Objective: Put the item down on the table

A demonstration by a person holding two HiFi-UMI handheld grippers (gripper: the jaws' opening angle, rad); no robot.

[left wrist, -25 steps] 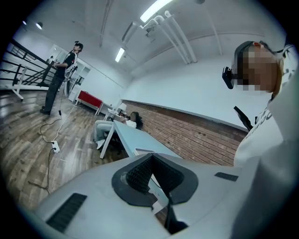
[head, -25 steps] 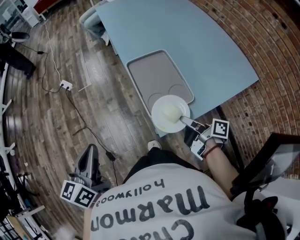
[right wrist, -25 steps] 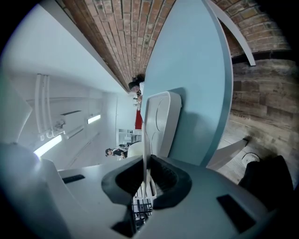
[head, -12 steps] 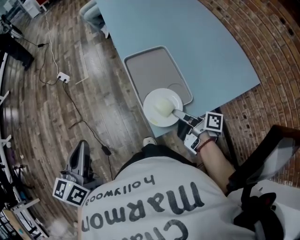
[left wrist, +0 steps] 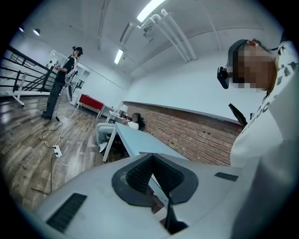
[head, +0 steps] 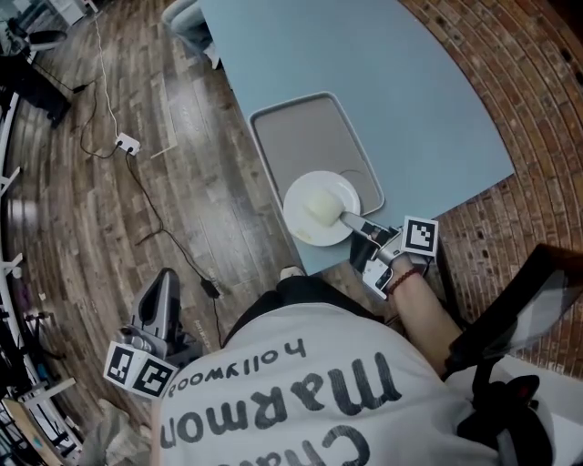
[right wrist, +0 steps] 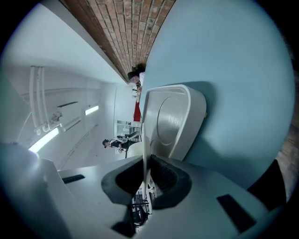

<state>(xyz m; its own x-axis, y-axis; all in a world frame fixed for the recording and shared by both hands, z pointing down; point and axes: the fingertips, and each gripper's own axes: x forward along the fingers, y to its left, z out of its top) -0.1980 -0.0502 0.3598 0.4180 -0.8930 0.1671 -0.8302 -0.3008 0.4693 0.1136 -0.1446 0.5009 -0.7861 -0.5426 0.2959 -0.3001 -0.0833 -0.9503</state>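
Note:
A white round plate (head: 321, 207) hangs over the near end of a grey tray (head: 310, 141) and the near edge of the light blue table (head: 392, 82). My right gripper (head: 349, 220) is shut on the plate's near rim. In the right gripper view the plate (right wrist: 145, 140) shows edge-on as a thin white line between the jaws, with the tray (right wrist: 174, 116) and the table (right wrist: 229, 65) beyond. My left gripper (head: 168, 278) hangs low at the person's left side over the wooden floor. In the left gripper view its jaws (left wrist: 151, 157) are shut on nothing.
A power strip (head: 127, 143) and its cables lie on the wooden floor left of the table. A chair (head: 185, 20) stands at the table's far end. A dark chair (head: 524, 309) is at the lower right. A person (left wrist: 58, 81) stands far off.
The plate has shifted a little to the left and farther over the tray's near end. My right gripper still holds it. The left gripper stays low at the side.

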